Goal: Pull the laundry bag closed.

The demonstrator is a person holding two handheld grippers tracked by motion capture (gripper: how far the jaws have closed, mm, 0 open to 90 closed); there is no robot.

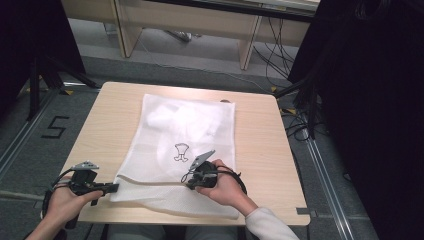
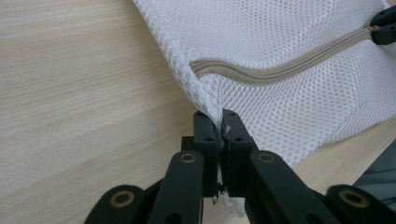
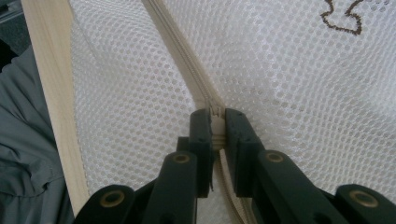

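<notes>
Now we pinch the mesh laundry bag (image 1: 185,145), lying mid-frame on the table (image 1: 260,150): left tool (image 2: 218,122) clamps its corner as anchor, right tool (image 3: 215,122) clamps the zipper pull (image 3: 215,114).
</notes>
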